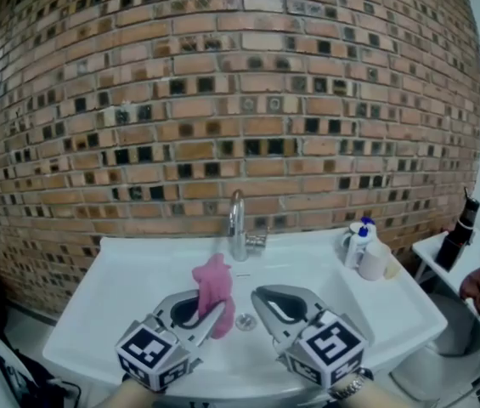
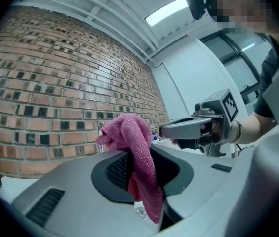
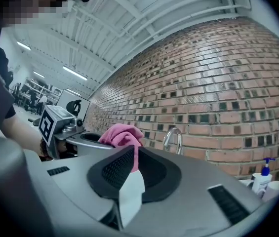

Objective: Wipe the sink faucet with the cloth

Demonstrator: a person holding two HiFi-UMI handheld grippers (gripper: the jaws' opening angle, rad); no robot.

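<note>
The left claw [image 1: 220, 307] is clamped on the pink cloth [image 1: 213, 286], which bunches above its tips over the white sink [image 1: 129, 283], near the chrome faucet [image 1: 237, 225] at its 7 o'clock. The right claw [image 1: 256, 295], at the cloth's 3 o'clock, is closed on nothing. A pump bottle [image 1: 358, 245] and a white cup [image 1: 375, 262], its contents unseen, stand at the faucet's 3 o'clock.

Even overhead brightness, strong fisheye warp, dark vignetted corners.
</note>
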